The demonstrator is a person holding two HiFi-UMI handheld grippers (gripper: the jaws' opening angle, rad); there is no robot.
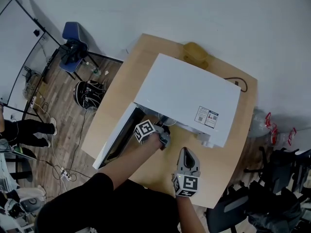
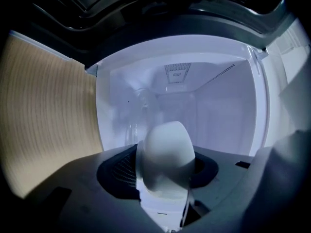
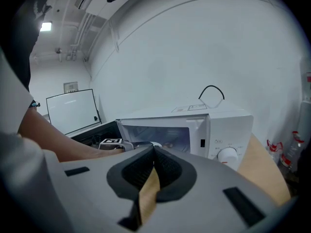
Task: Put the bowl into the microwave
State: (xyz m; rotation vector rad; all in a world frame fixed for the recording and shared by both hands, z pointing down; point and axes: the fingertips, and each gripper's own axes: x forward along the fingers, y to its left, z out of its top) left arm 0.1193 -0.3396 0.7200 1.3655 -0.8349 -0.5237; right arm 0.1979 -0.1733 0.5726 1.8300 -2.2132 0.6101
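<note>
- Far left in the head view: microwave door (image 1: pixel 115 139), swung open to the left and reaching out past the edge of the wooden table (image 1: pixel 114 93).
- Just right of that door: left gripper (image 1: pixel 164 140) at the mouth of the oven, jaws at a middling width and clamped on the white bowl (image 2: pixel 165 152). Held by its wall, rounded side uppermost in the left gripper view.
- Straight ahead of the bowl: lit cavity (image 2: pixel 209 110), faced squarely, with a wall to either side. Low at its left, a faint glass curve, probably the turntable (image 2: pixel 132 125).
- Deciding relation: bowl at the threshold, cavity directly along the line of the jaws. Judged from that, a straight push inward and a lowering onto the oven floor, with no sideways shift called for.
- Further right: white microwave (image 1: pixel 187 93) body, with a control dial (image 3: pixel 227 154) on its right front in the right gripper view.
- Rightmost: right gripper (image 1: pixel 187 154), out in front of the control panel and apart from both oven and bowl. Jaws closed tip to tip on nothing, only table wood showing in the slit below the tips.
- Nearer hand for the placing: the left, already carrying the bowl, with the right idle beside it.
</note>
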